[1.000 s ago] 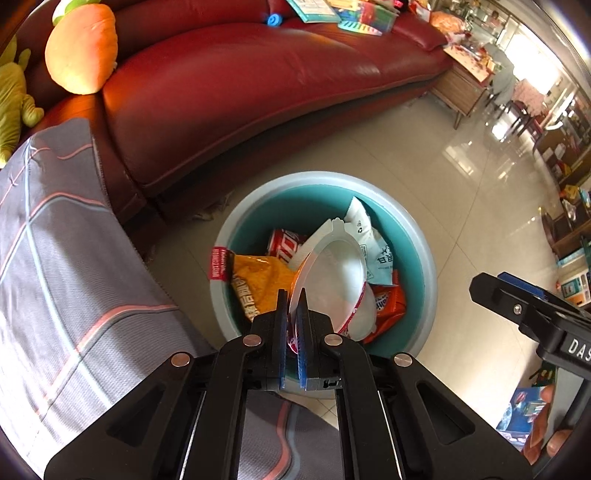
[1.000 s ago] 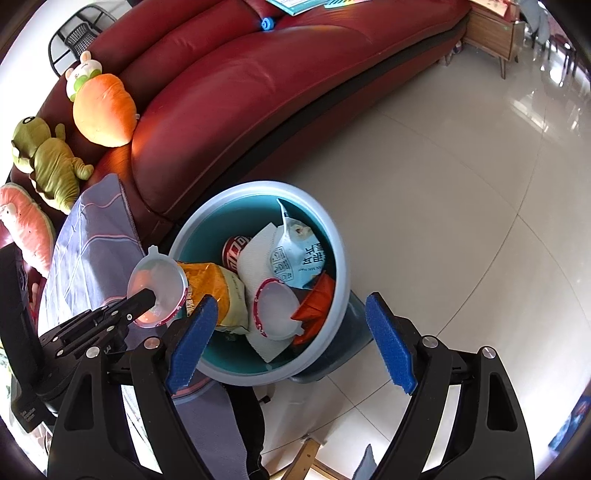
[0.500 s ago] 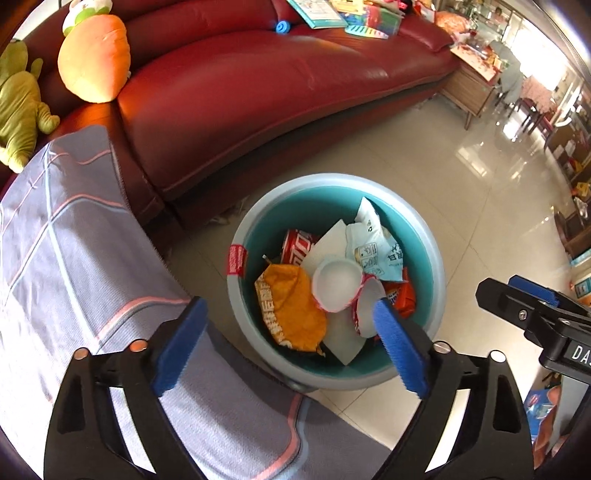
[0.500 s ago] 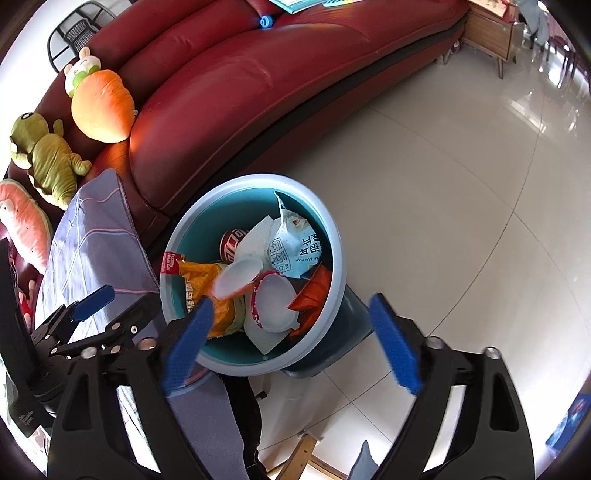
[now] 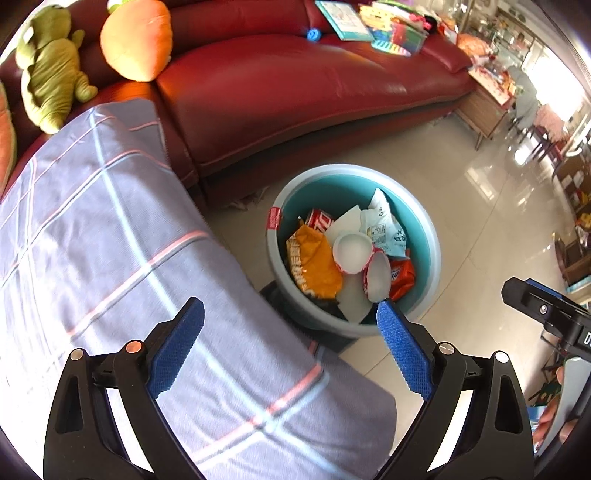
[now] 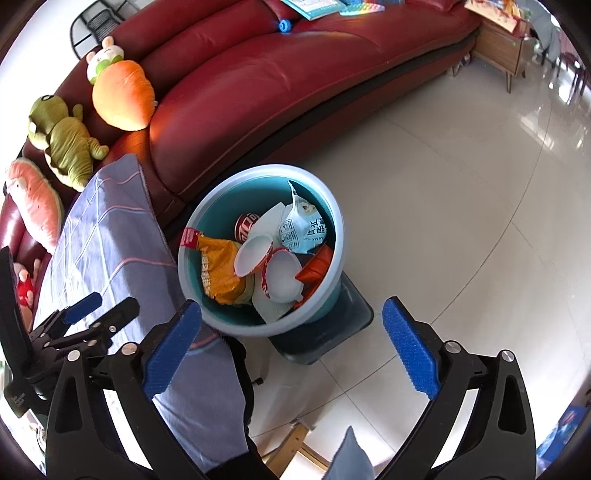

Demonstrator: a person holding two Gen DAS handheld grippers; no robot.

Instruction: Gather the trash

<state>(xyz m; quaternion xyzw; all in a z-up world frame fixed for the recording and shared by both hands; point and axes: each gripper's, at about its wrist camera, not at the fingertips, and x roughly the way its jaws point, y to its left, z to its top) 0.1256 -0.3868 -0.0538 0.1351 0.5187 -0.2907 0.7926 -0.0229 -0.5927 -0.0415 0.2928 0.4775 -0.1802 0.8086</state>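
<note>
A round teal bin (image 5: pixel 430 240) (image 6: pixel 334 218) stands on the tiled floor by a red sofa. In it lie a white plastic cup lid (image 5: pixel 351 251) (image 6: pixel 253 254), a white bowl (image 5: pixel 378 277) (image 6: pixel 282 275), an orange snack bag (image 5: pixel 314 264) (image 6: pixel 218 271), a red can (image 5: pixel 319 221) and a pale blue wrapper (image 6: pixel 306 229). My left gripper (image 5: pixel 290 343) is open and empty, above the cloth edge near the bin; it also shows in the right wrist view (image 6: pixel 101 308). My right gripper (image 6: pixel 291 343) is open and empty, just in front of the bin.
A grey checked cloth (image 5: pixel 110 258) covers a surface left of the bin. The red sofa (image 5: pixel 295 85) holds plush toys (image 6: pixel 122 96) and books (image 5: pixel 347 24). A dark stool (image 6: pixel 325 336) sits under the bin. A wooden side table (image 6: pixel 502 48) stands at the back right.
My left gripper opened and dropped the white lid into the bin, then drew back and left over the cloth. The right gripper stayed open and pulled back slightly.
</note>
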